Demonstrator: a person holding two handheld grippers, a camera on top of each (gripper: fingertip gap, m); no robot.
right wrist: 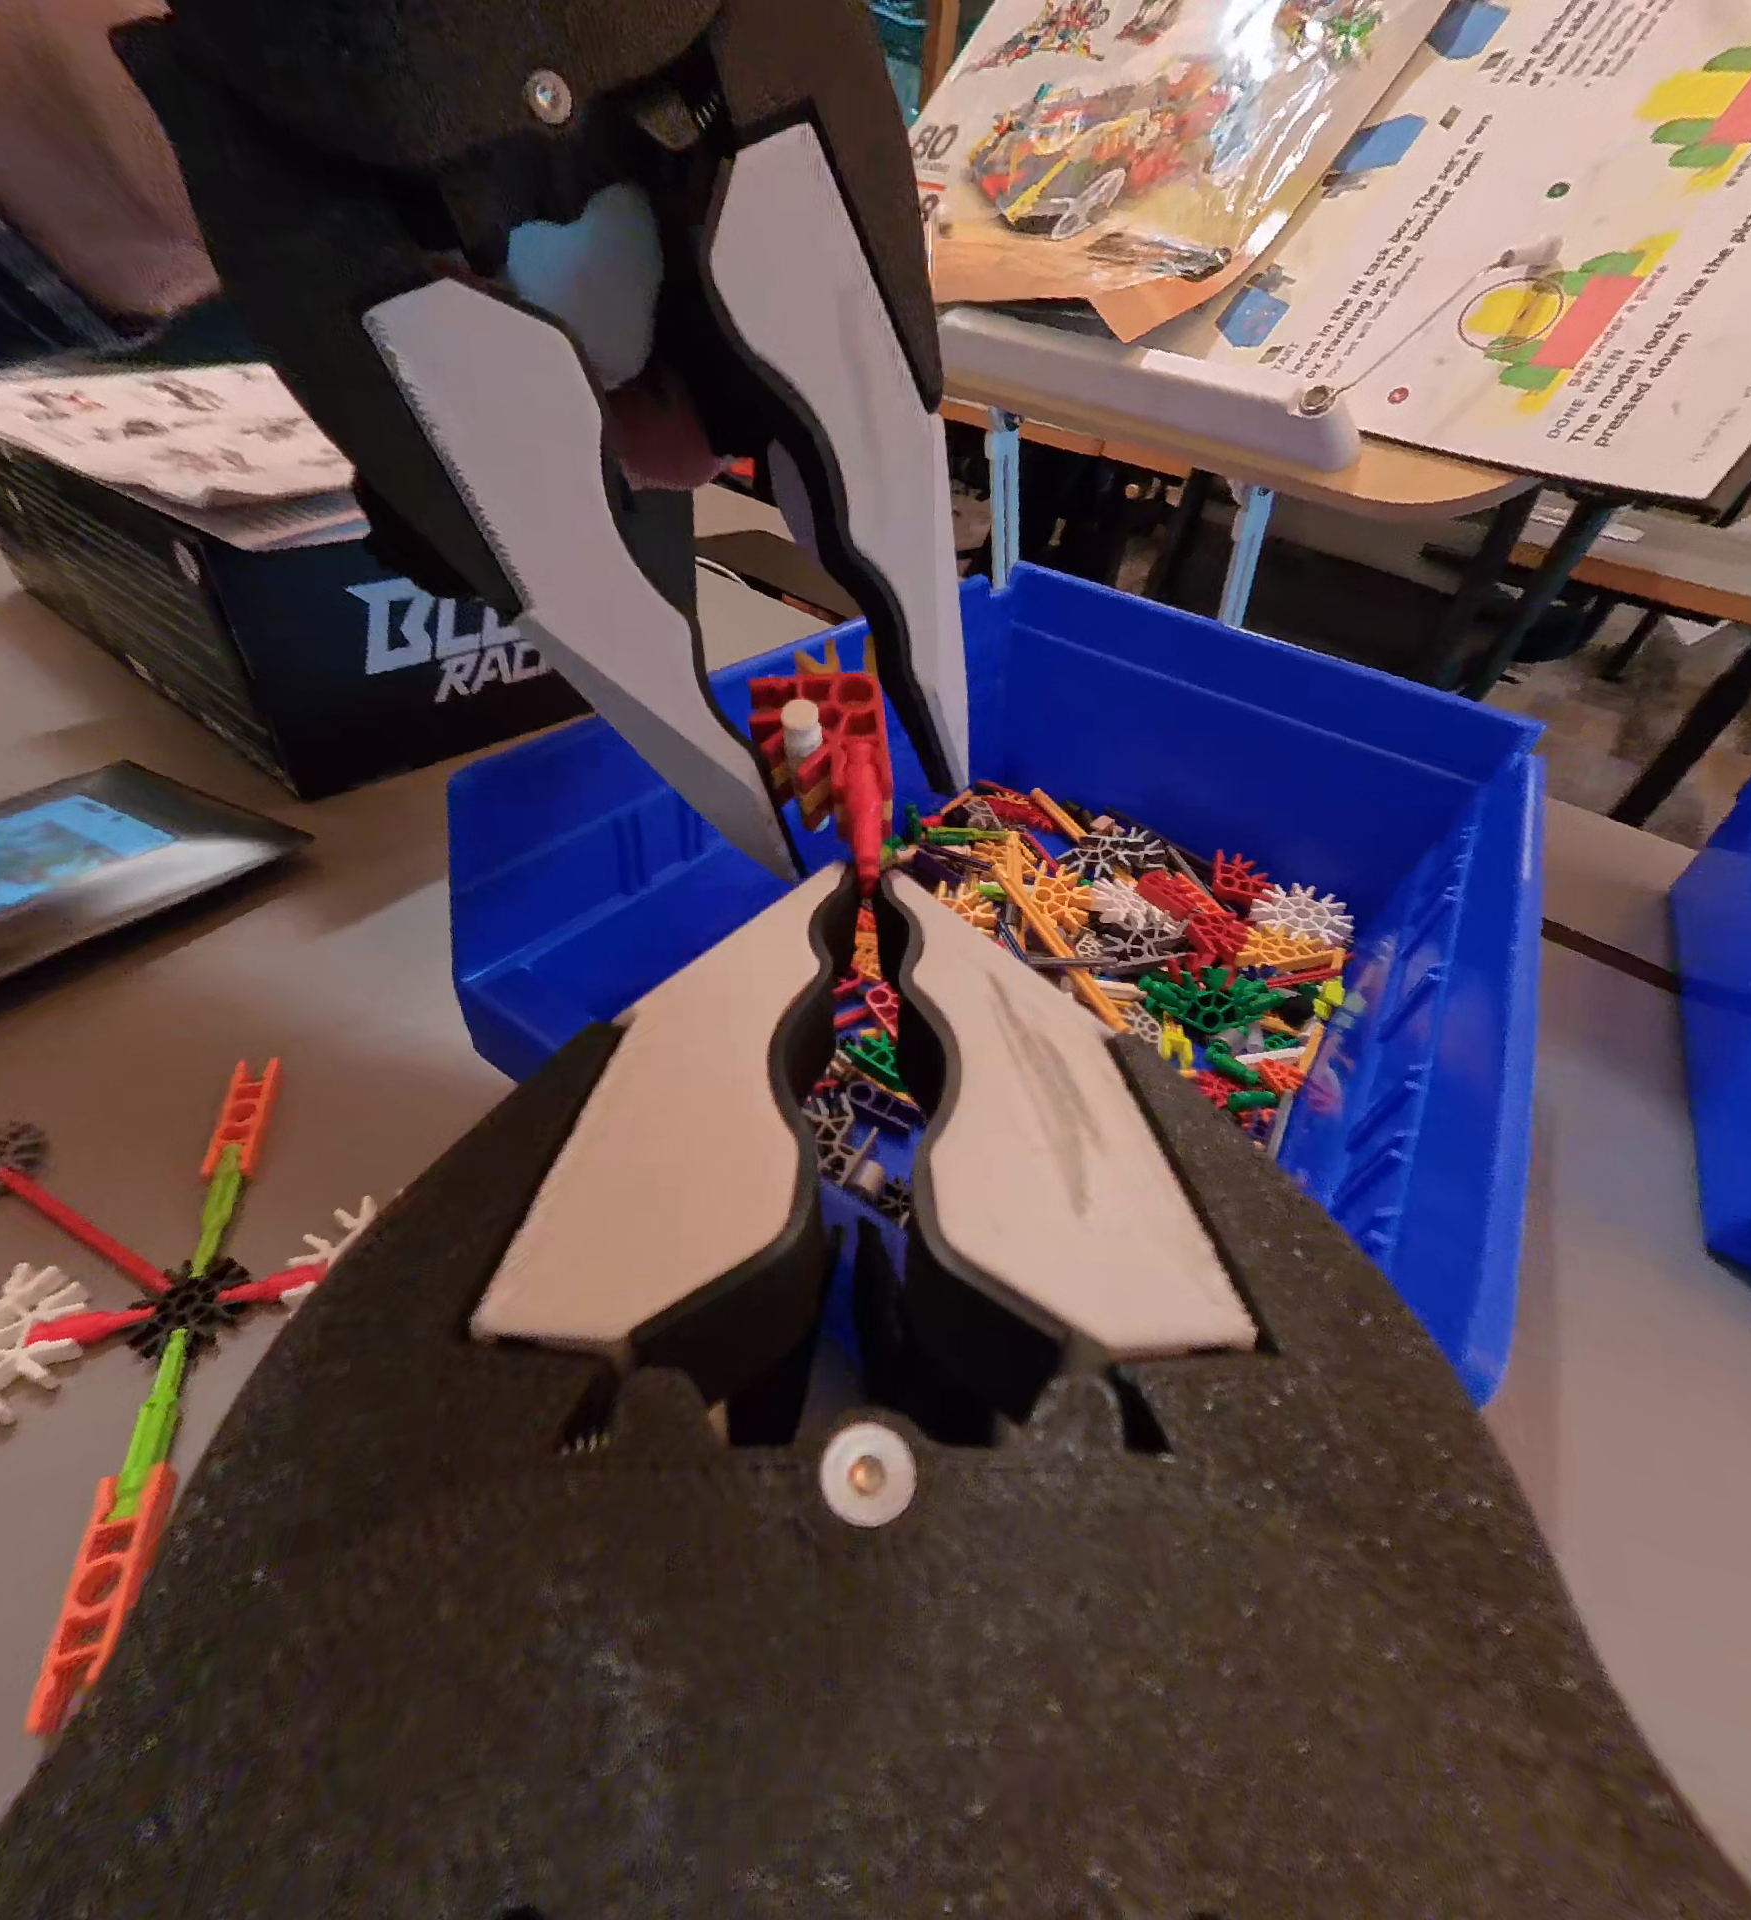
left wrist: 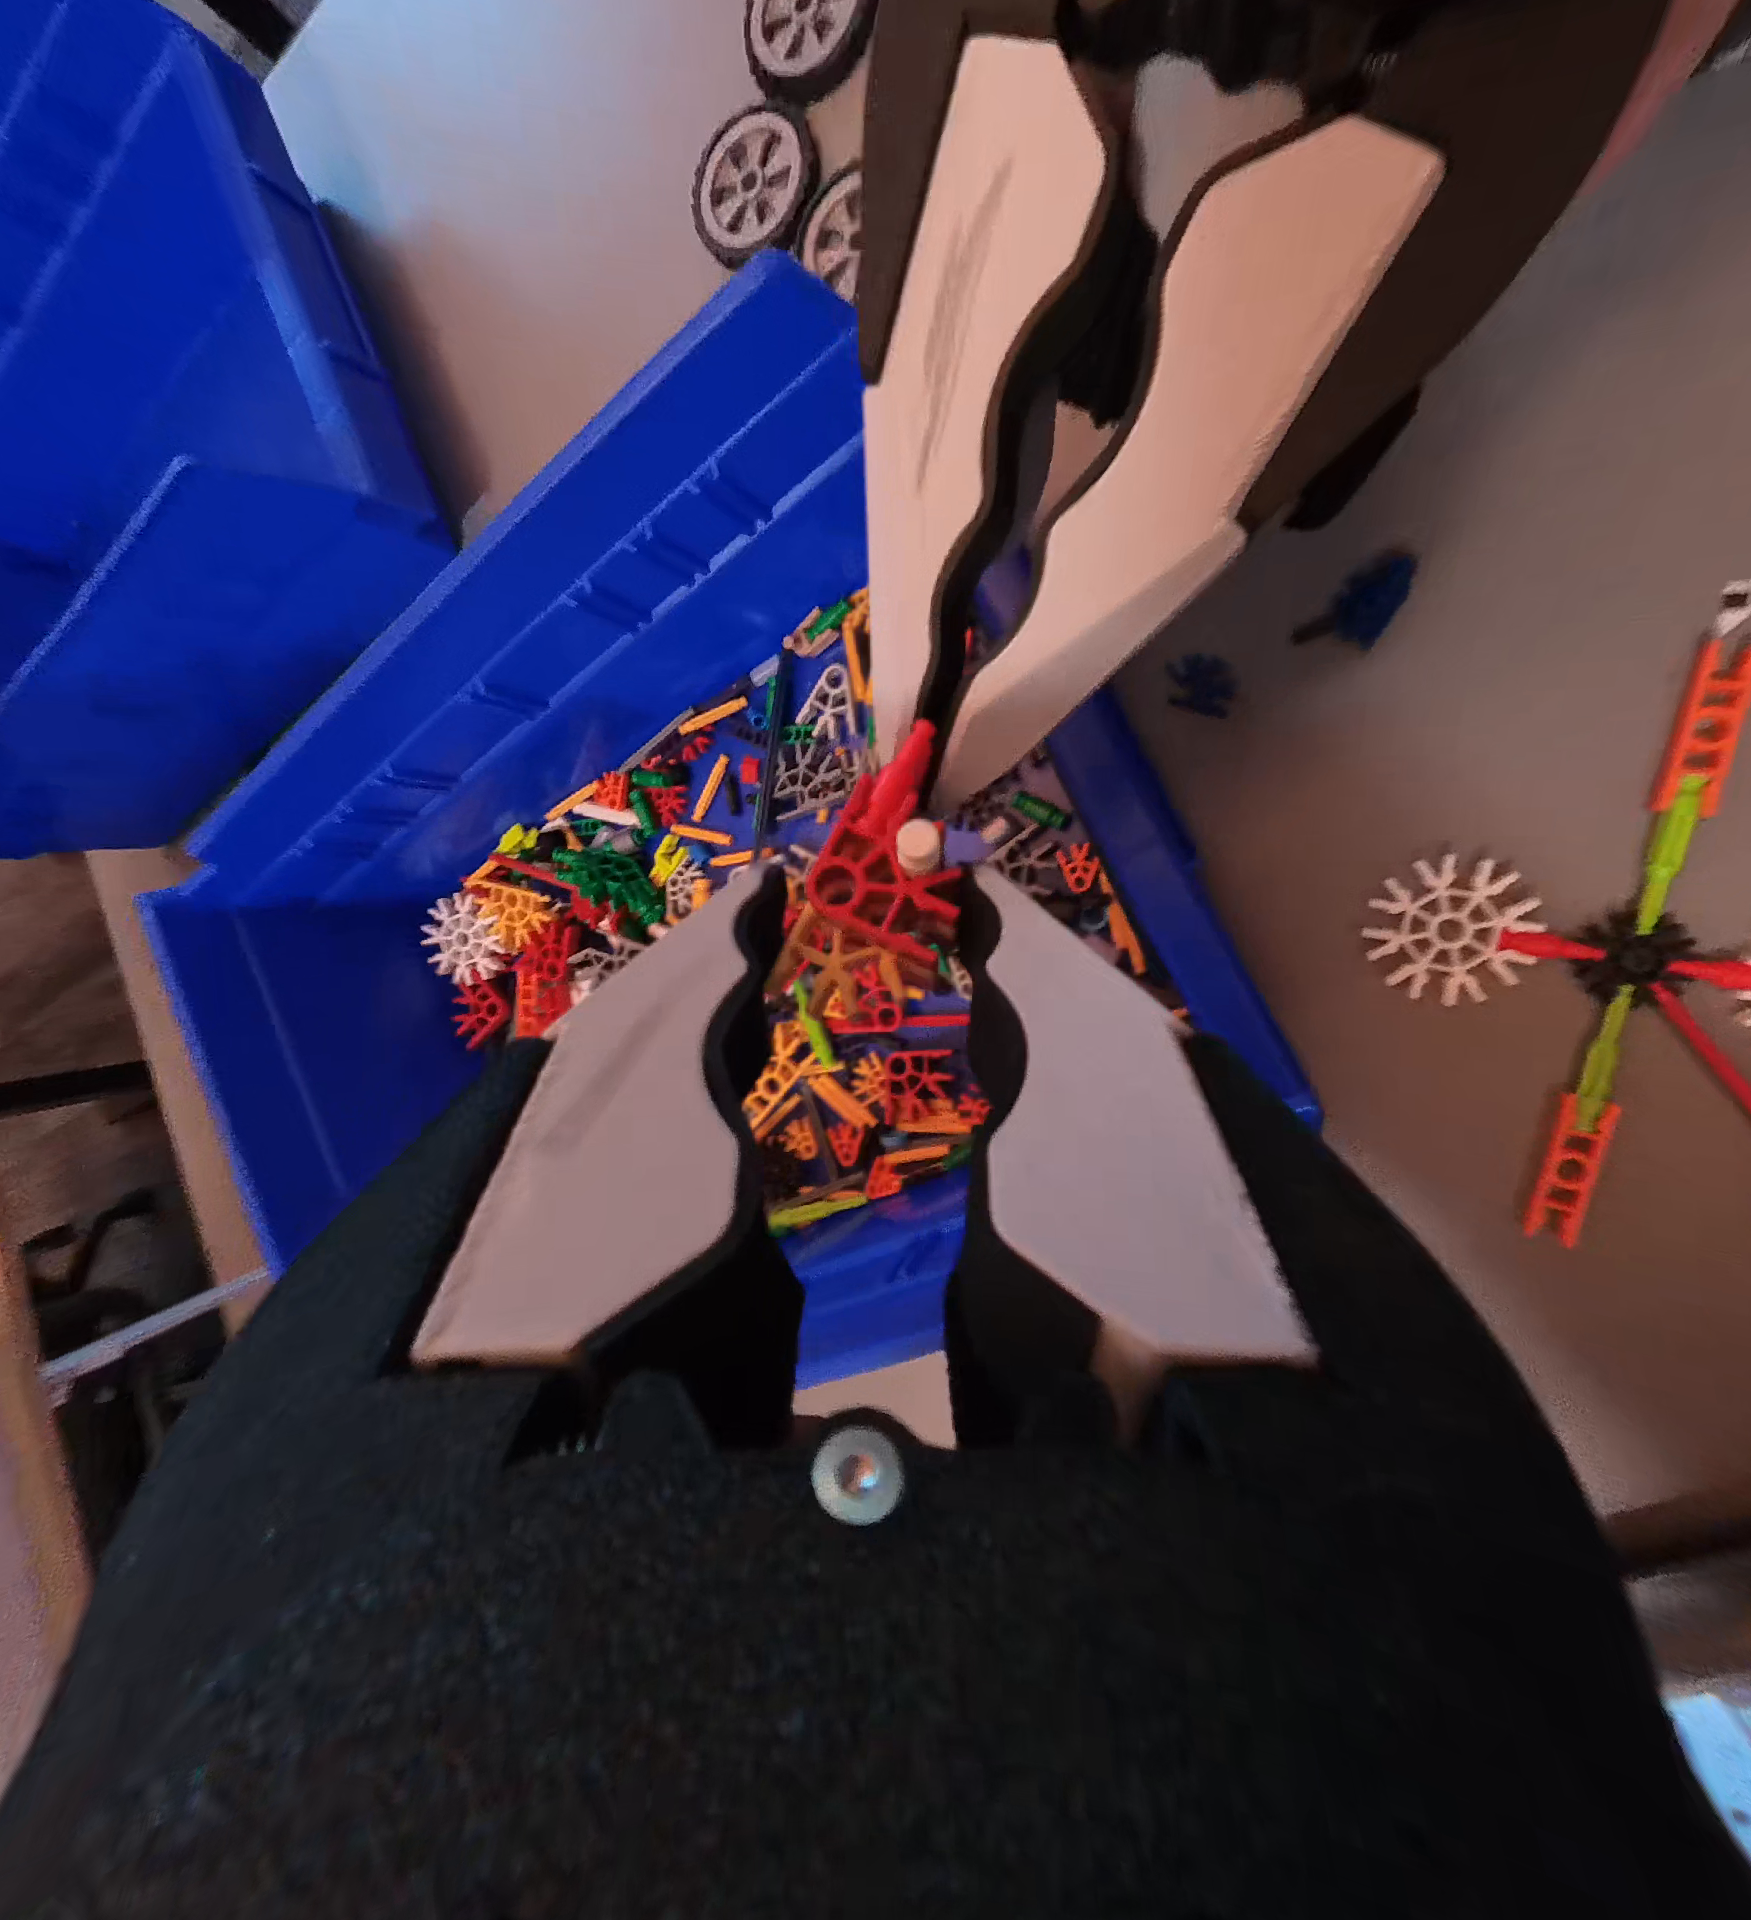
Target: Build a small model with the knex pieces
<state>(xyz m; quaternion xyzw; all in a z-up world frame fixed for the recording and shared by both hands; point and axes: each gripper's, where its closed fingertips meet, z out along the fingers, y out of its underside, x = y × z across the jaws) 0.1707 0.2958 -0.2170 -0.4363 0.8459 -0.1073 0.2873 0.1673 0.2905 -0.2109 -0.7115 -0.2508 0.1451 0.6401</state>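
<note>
Both grippers meet above the blue plastic bin (right wrist: 1214, 727) filled with small multicoloured plastic construction pieces (right wrist: 1162, 935), which sits on the grey desk (right wrist: 279, 987). Left gripper (left wrist: 866, 883): fingers clasped around a red plastic fan-shaped connector (left wrist: 866, 883), holding it at its two sides; a short white peg (left wrist: 918, 842) sticks out of the connector. Right gripper (right wrist: 866, 883): fingers clenched on the lower end of a short red plastic rod (right wrist: 860, 810), whose other end meets the connector. In the left wrist view the right gripper comes in from the top, pinching the rod just above the connector; in the right wrist view the left gripper comes in from the upper left with the connector between its finger ends. Connector and rod hang in the air over the bin's loose pieces, not touching them. On the bare desk beside the bin lies a flat assembly (left wrist: 1640, 956): a black hub with red and green rods, white snowflake-shaped connectors and orange ladder-like pieces at the ends. A second blue bin (left wrist: 123, 468) stands just beside the first. Grey spoked wheels (left wrist: 751, 182) lie near the desk's far edge in the left wrist view. A black cardboard box (right wrist: 227, 623) and a dark-framed tablet (right wrist: 71, 873) rest on the desk beyond the assembly. Printed instruction sheets (right wrist: 1473, 239) lie on another desk behind.
</note>
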